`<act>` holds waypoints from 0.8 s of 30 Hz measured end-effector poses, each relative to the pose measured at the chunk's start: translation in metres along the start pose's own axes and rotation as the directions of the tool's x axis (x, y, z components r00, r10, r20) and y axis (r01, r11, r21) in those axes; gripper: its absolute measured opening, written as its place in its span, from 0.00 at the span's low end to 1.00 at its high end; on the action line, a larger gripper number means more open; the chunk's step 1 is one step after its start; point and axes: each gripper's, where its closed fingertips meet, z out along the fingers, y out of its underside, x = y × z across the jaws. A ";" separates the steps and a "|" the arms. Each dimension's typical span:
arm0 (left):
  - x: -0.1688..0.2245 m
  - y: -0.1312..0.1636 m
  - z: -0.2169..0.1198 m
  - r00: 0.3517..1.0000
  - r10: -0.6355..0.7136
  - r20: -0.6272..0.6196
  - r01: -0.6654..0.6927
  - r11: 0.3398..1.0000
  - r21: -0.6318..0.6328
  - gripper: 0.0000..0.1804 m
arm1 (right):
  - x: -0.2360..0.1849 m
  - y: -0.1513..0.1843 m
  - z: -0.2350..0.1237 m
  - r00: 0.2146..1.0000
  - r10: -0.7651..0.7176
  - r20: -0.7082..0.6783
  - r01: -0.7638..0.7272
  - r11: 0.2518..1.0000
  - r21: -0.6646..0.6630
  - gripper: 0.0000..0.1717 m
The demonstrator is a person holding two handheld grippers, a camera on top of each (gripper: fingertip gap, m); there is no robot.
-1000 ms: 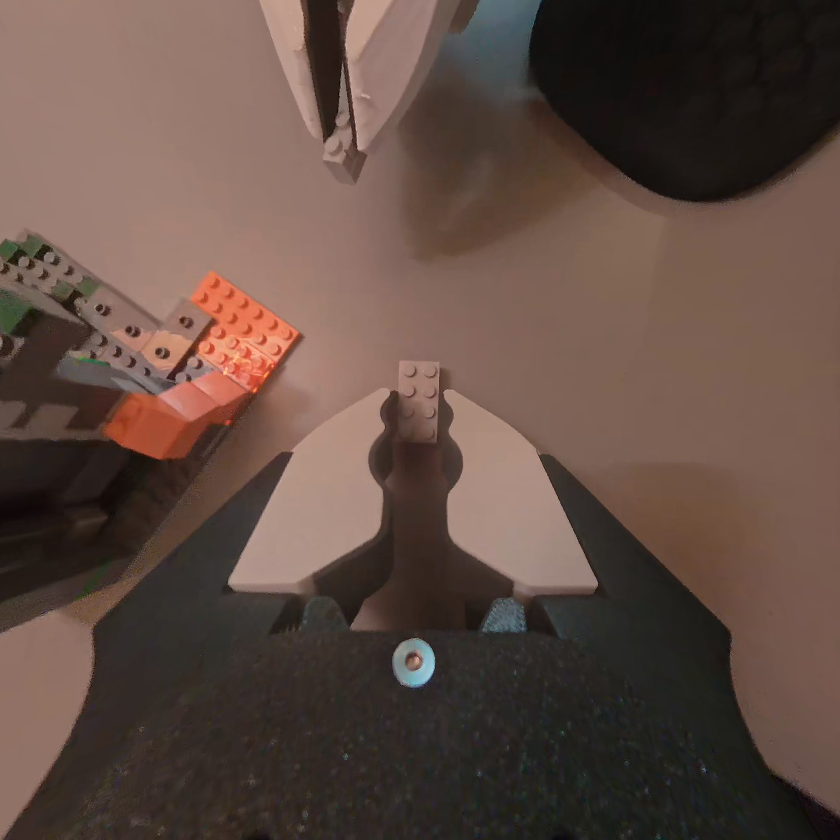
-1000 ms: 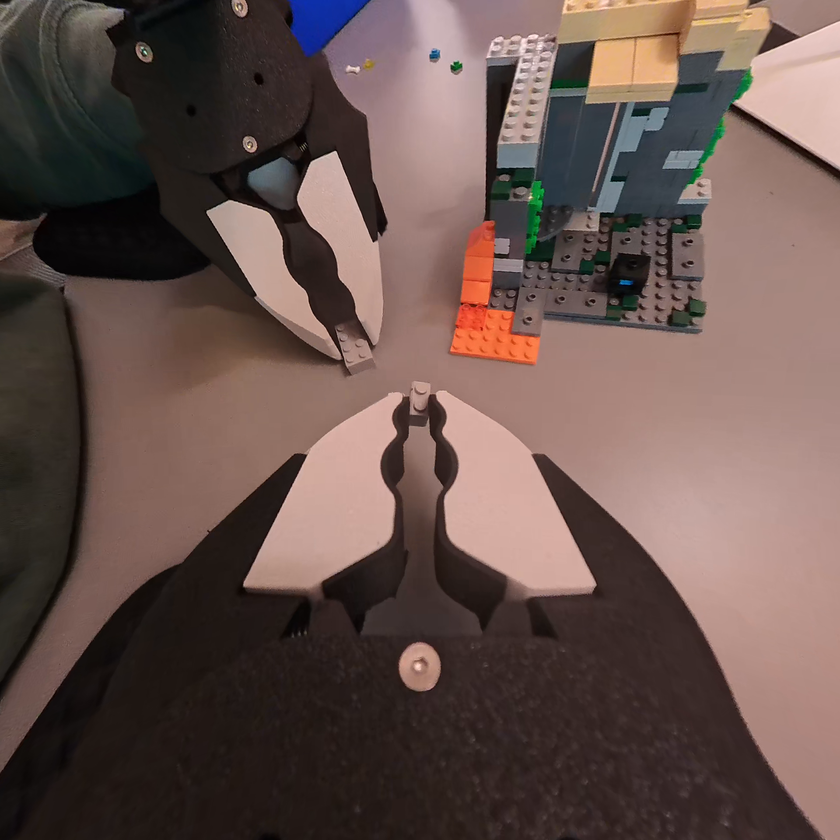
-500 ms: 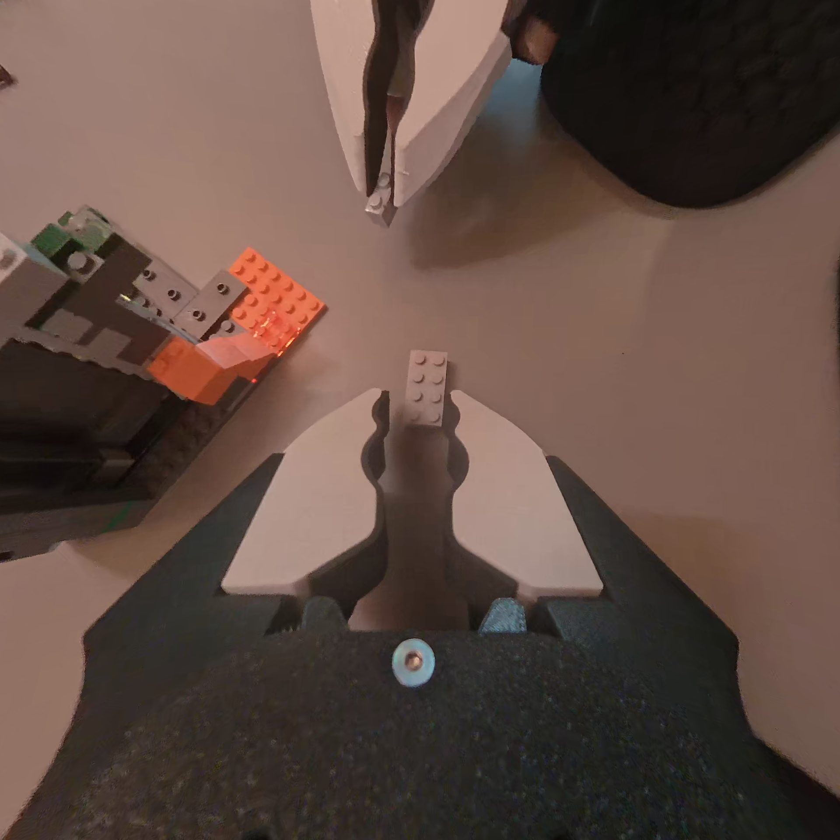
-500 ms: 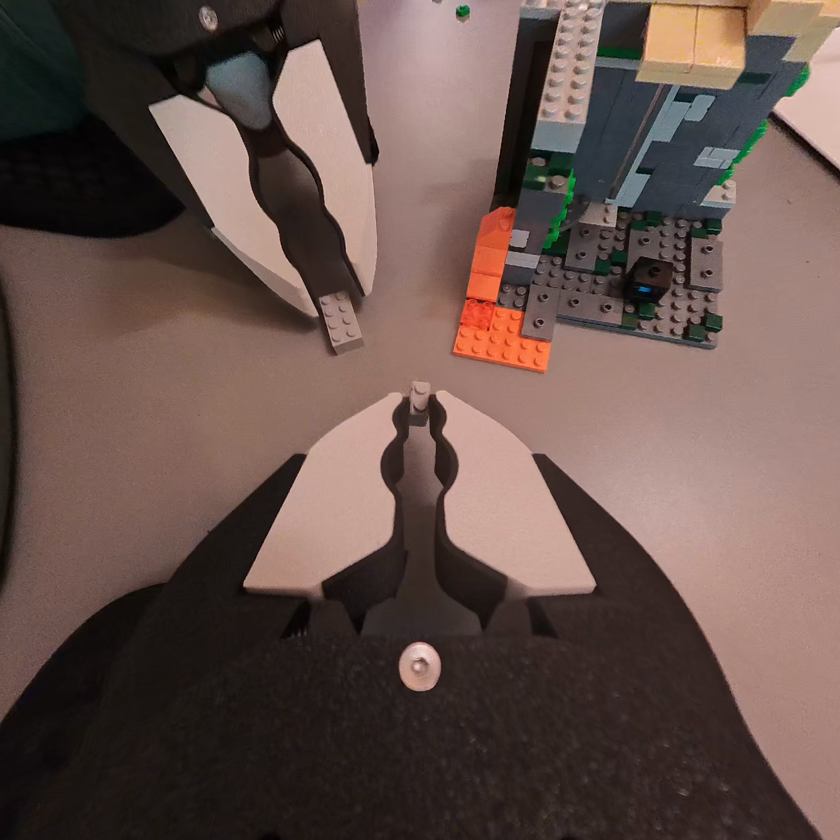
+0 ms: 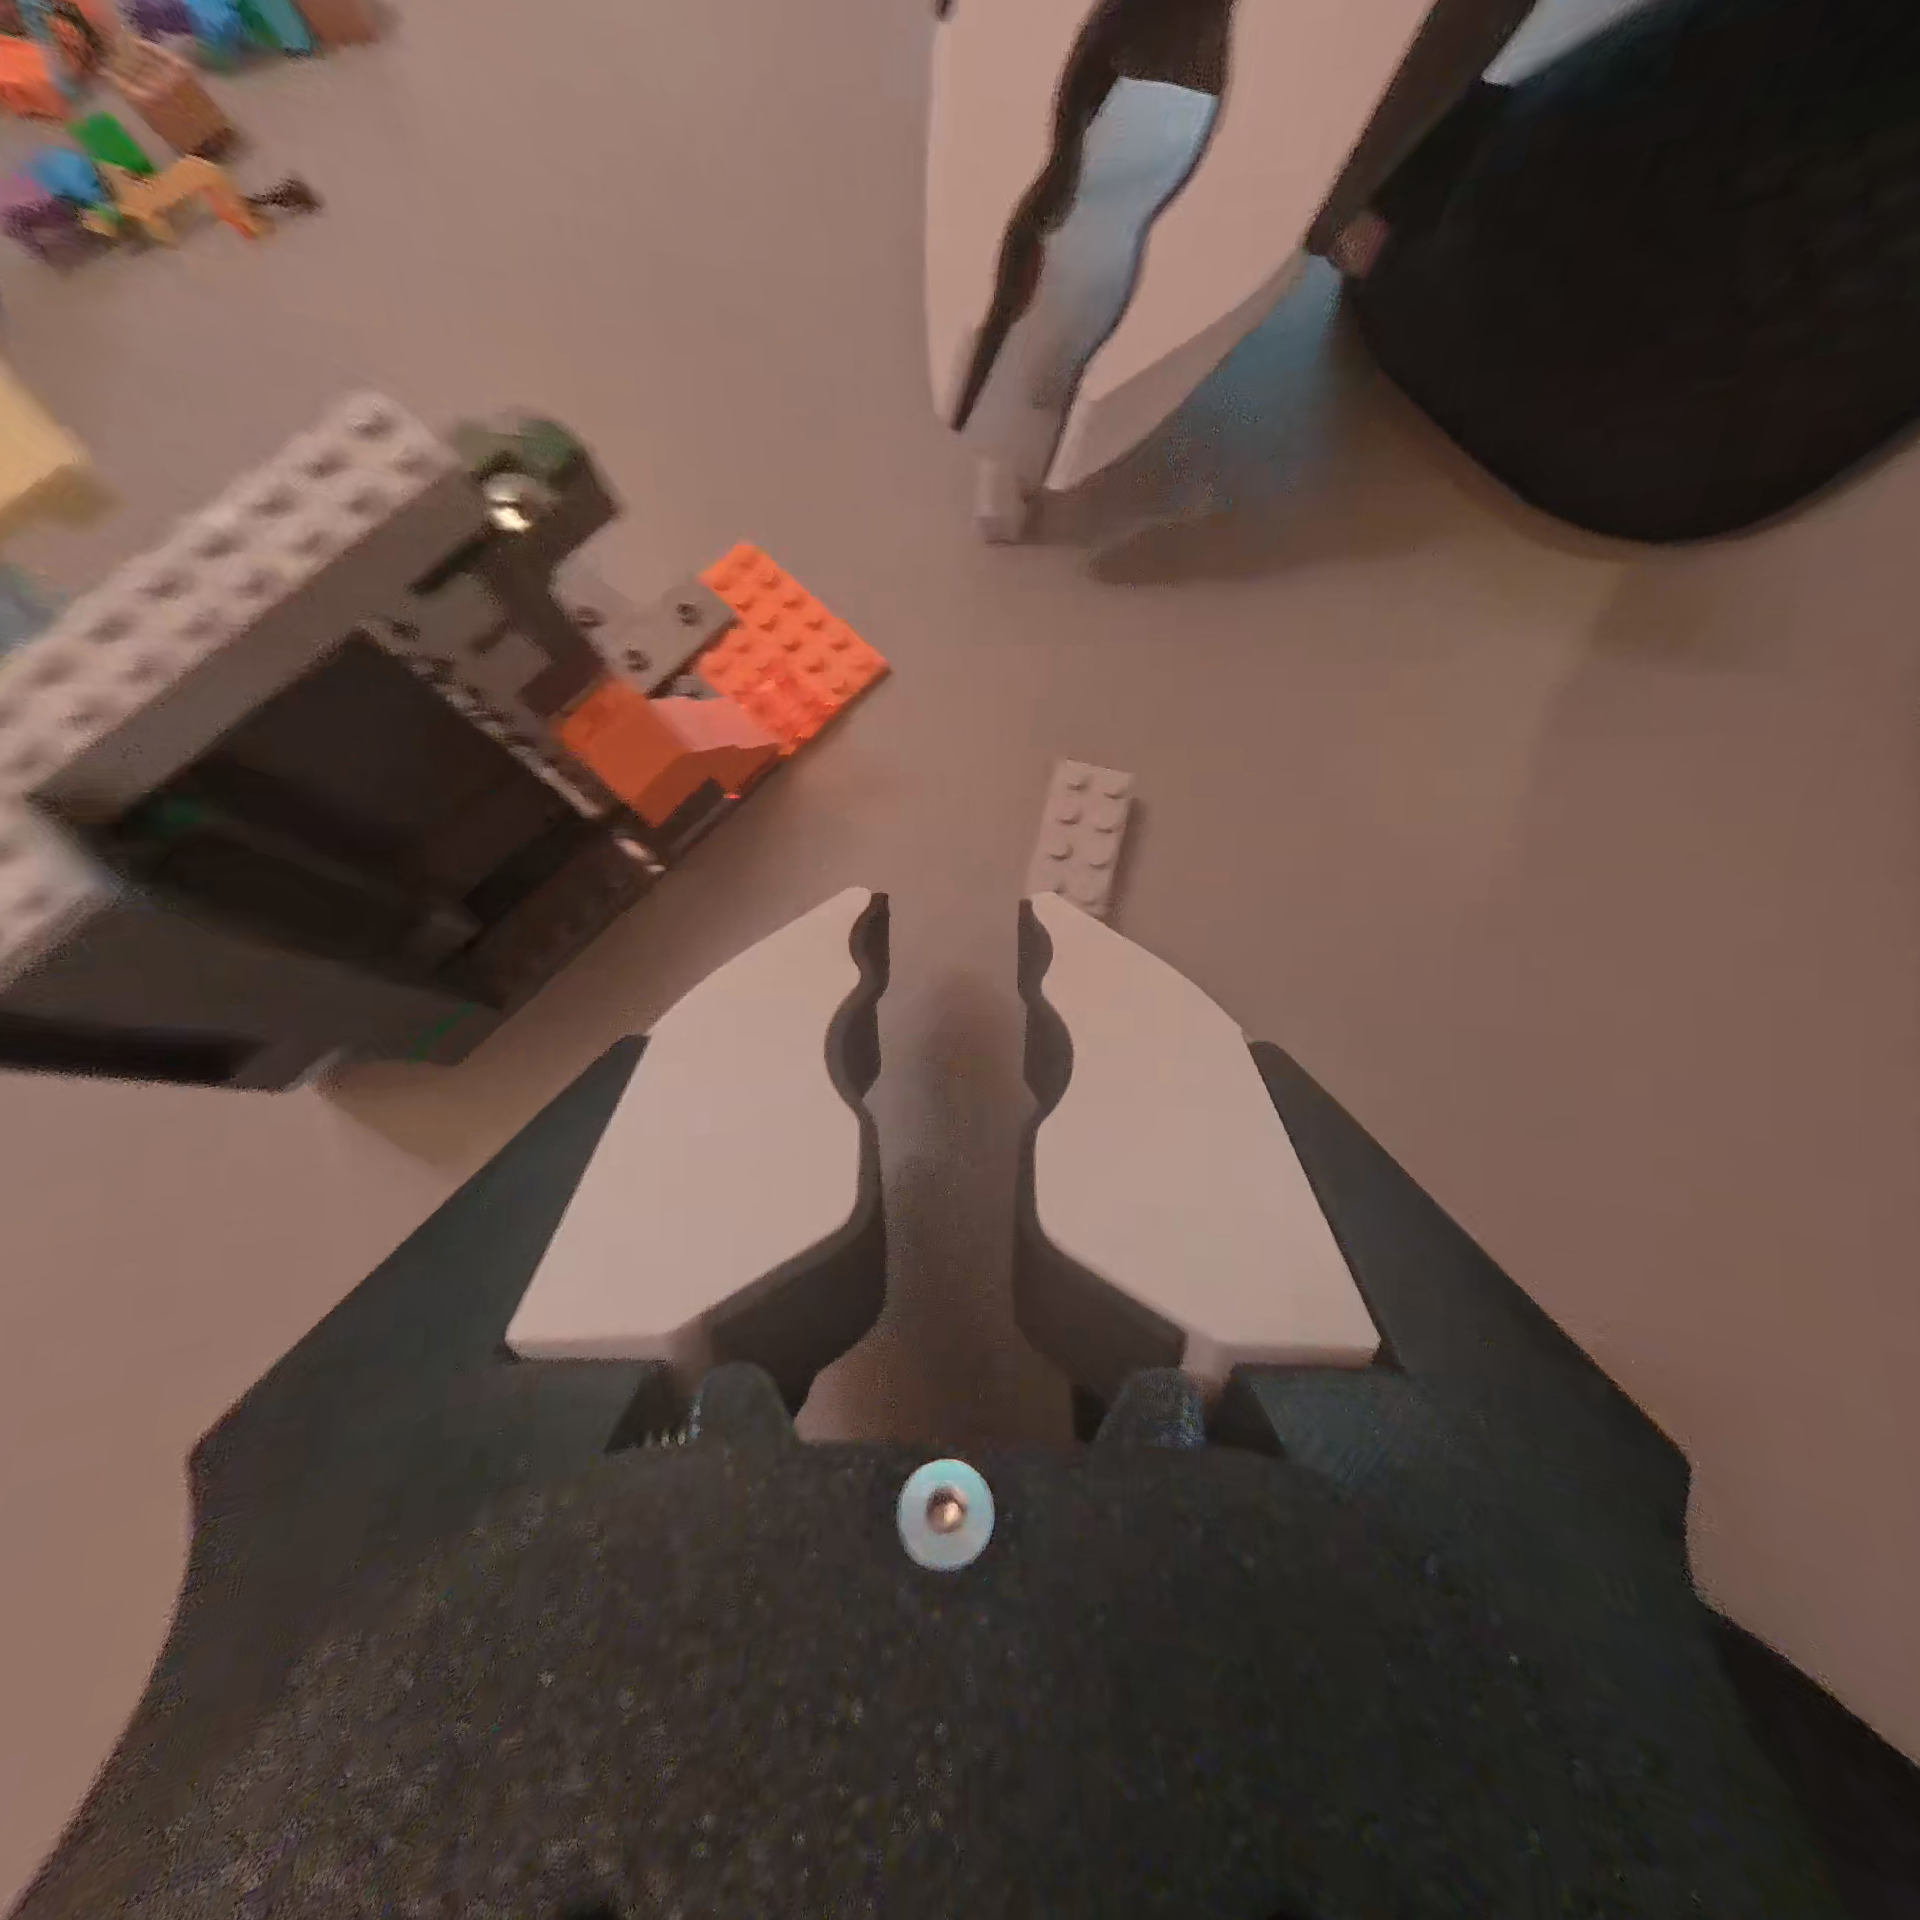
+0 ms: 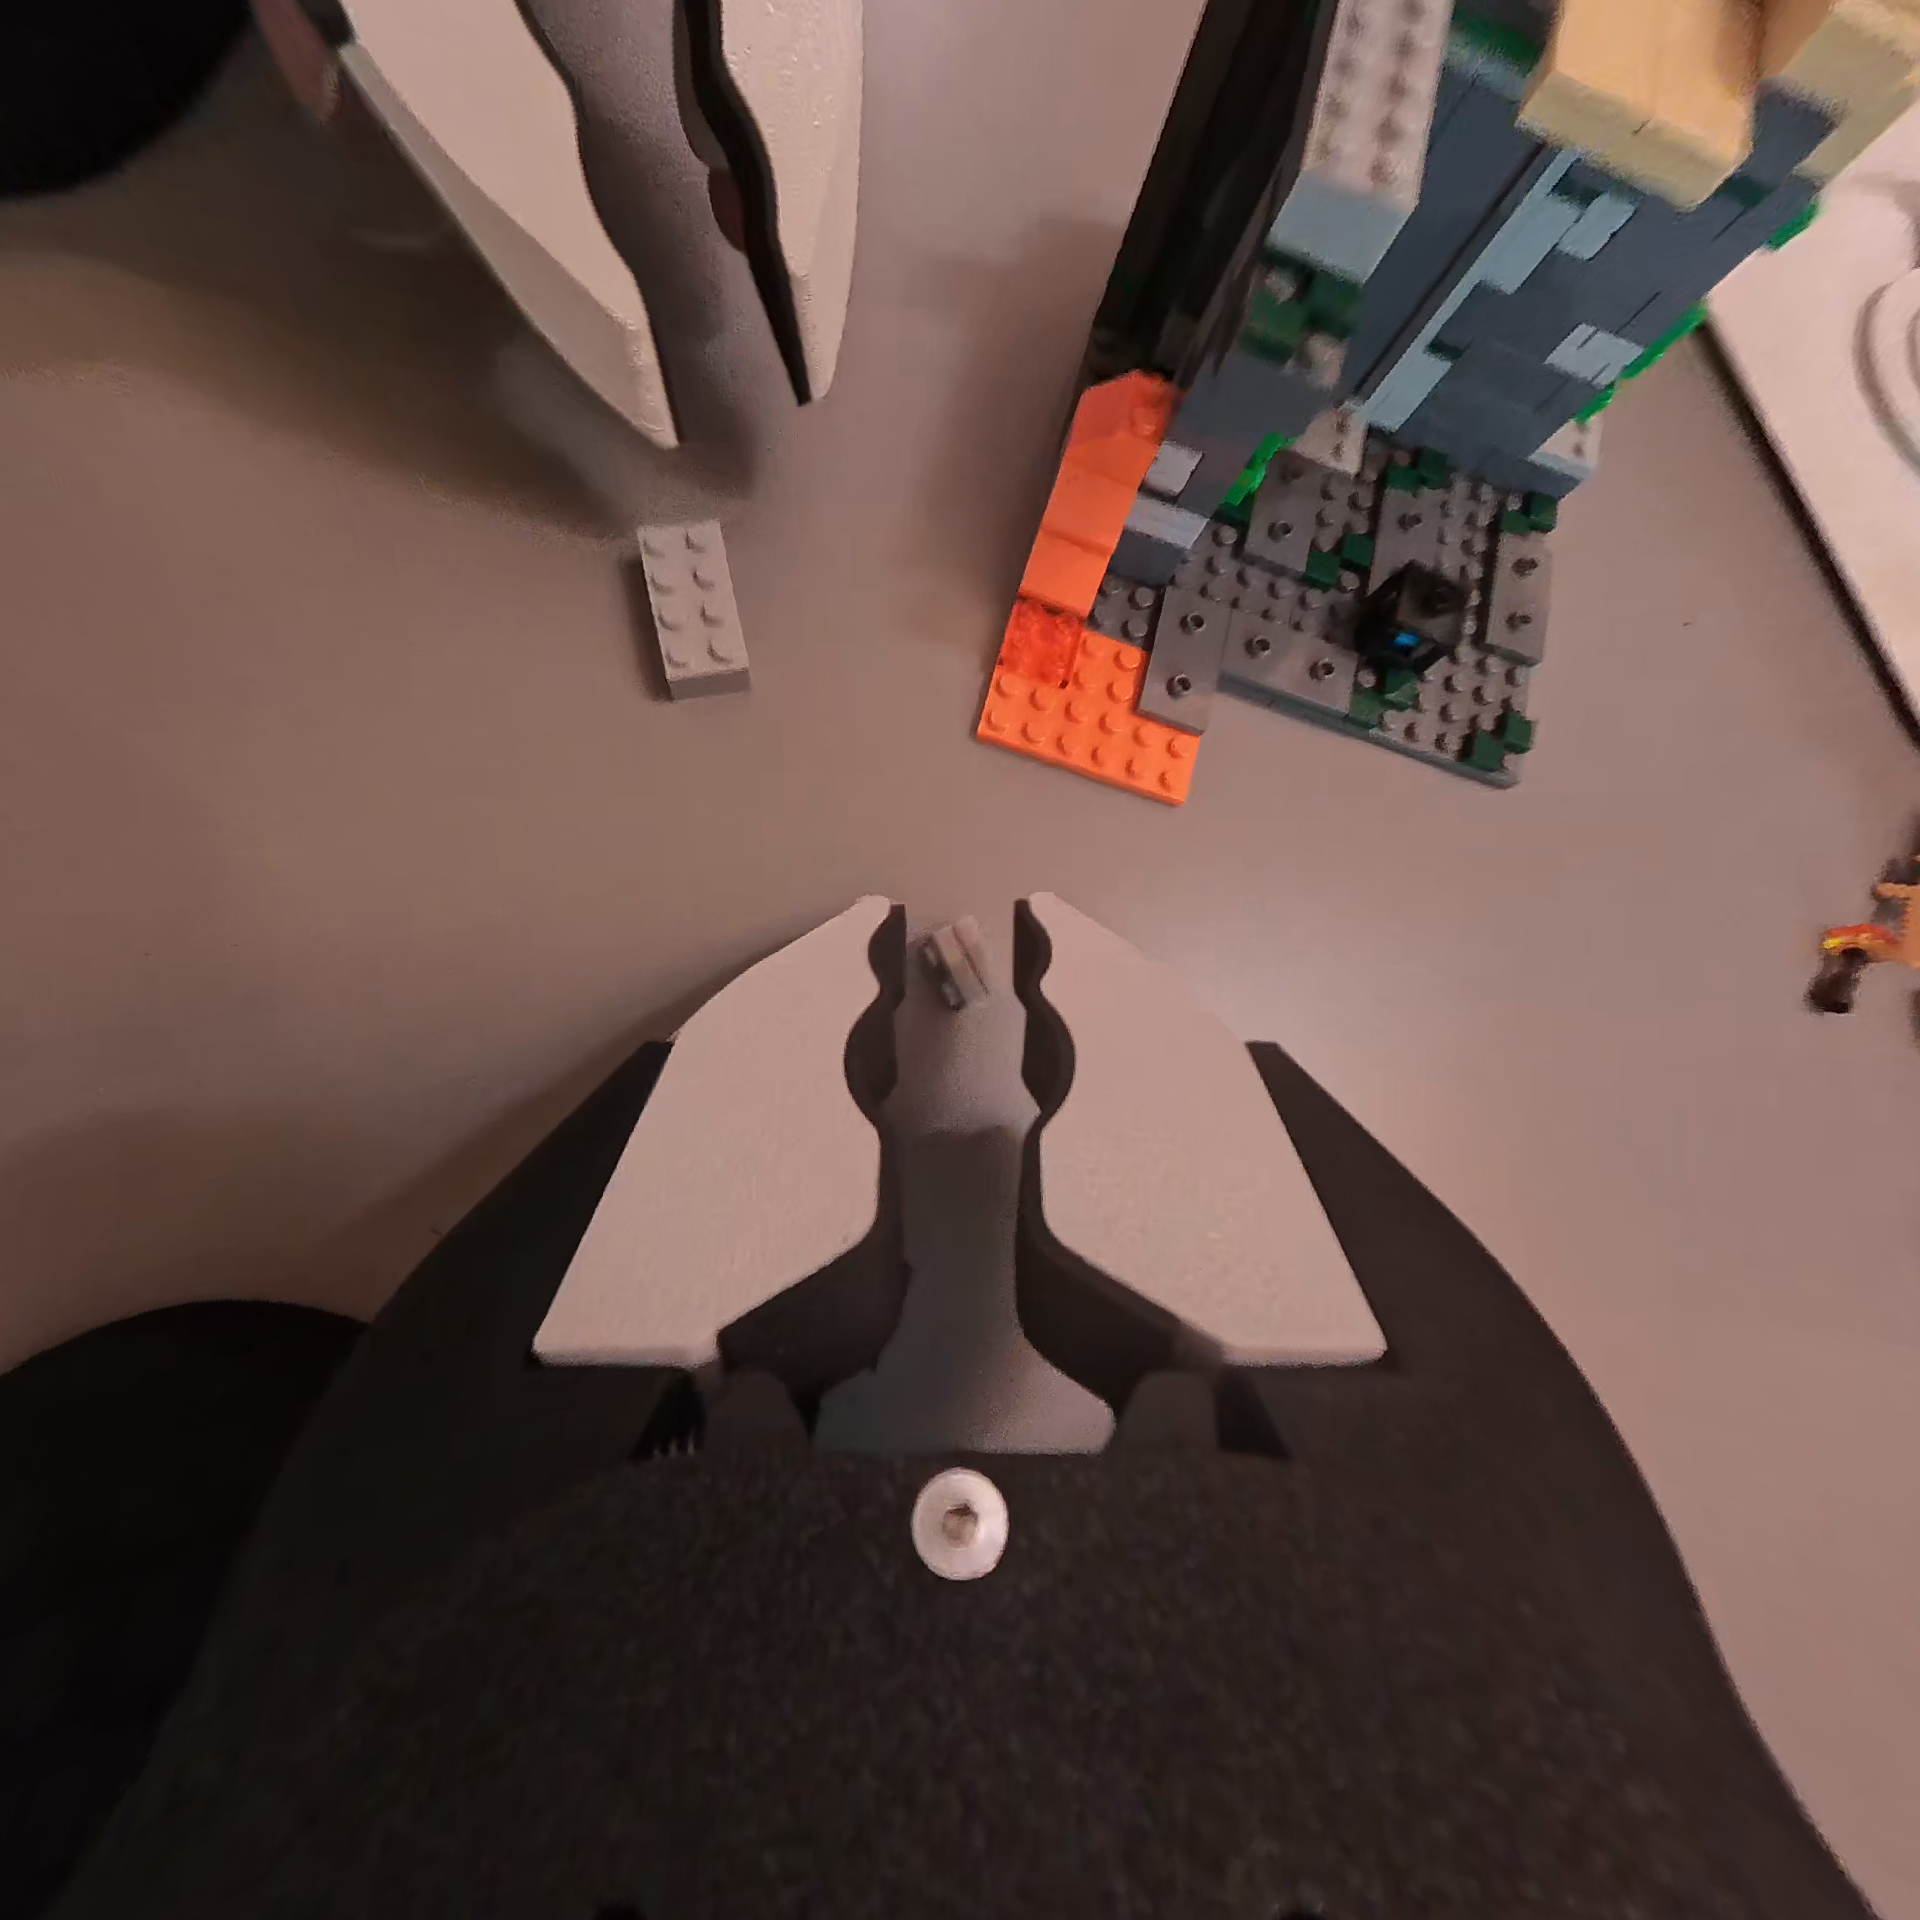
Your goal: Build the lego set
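My left gripper (image 5: 951, 904) is open and holds nothing. A light grey two-by-four brick (image 5: 1086, 836) lies flat on the table just beyond its right fingertip (image 5: 1049, 914), and it also shows in the right wrist view (image 6: 691, 608). My right gripper (image 6: 954, 909) is open. A small grey piece (image 6: 954, 966) sits loose between its fingers, tilted, with a gap on both sides. In the left wrist view the same piece (image 5: 1000, 499) is at the tips of the right gripper (image 5: 1013, 436). The left gripper (image 6: 727, 416) hangs above the grey brick.
A tall grey, blue and tan brick model (image 6: 1403, 416) stands on a studded base with an orange plate (image 6: 1091, 717) at its corner; it also shows in the left wrist view (image 5: 260, 675). Loose coloured pieces (image 5: 114, 125) lie far left. A black object (image 5: 1662, 260) is at the far right. The tips of one gripper are about 10 cm away from the tips of the other.
The left gripper opened, left the grey brick on the table and drew back from it. The right gripper then opened and the small grey piece came loose from its pads.
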 end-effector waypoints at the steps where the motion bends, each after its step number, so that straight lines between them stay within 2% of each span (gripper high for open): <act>1: -0.009 -0.003 -0.006 1.000 -0.014 0.026 0.013 1.000 0.026 0.13 | 0.003 -0.006 -0.004 1.000 0.007 -0.008 -0.007 1.000 0.018 0.12; 5: -0.056 -0.015 -0.040 0.984 -0.115 0.138 0.092 0.983 0.162 0.14 | 0.018 -0.042 -0.012 0.996 0.081 -0.027 -0.078 0.990 0.115 0.17; 8: -0.088 -0.015 -0.061 0.961 -0.188 0.202 0.137 0.960 0.242 0.15 | 0.031 -0.069 -0.003 0.988 0.145 -0.043 -0.137 0.978 0.158 0.22; 12: -0.105 -0.009 -0.072 0.933 -0.246 0.262 0.167 0.943 0.288 0.16 | 0.047 -0.095 0.025 0.978 0.195 -0.069 -0.185 0.973 0.136 0.30; 14: -0.105 -0.005 -0.073 0.927 -0.246 0.283 0.164 0.945 0.285 0.16 | 0.050 -0.099 0.042 0.980 0.187 -0.073 -0.180 0.979 0.091 0.30; 16: -0.104 -0.001 -0.074 0.923 -0.233 0.306 0.150 0.951 0.272 0.16 | 0.050 -0.094 0.053 0.989 0.143 -0.048 -0.142 0.990 0.024 0.16; 17: -0.103 0.000 -0.075 0.922 -0.232 0.310 0.148 0.951 0.271 0.16 | 0.051 -0.094 0.054 0.994 0.105 -0.031 -0.104 0.994 0.027 0.12; 20: -0.100 0.003 -0.076 0.926 -0.243 0.290 0.159 0.945 0.285 0.15 | 0.053 -0.086 0.048 0.996 -0.043 0.084 0.044 0.999 -0.001 0.11; 24: -0.088 -0.001 -0.068 0.951 -0.218 0.220 0.152 0.948 0.281 0.16 | 0.050 -0.073 0.035 0.920 -0.258 0.295 0.252 0.966 0.060 0.11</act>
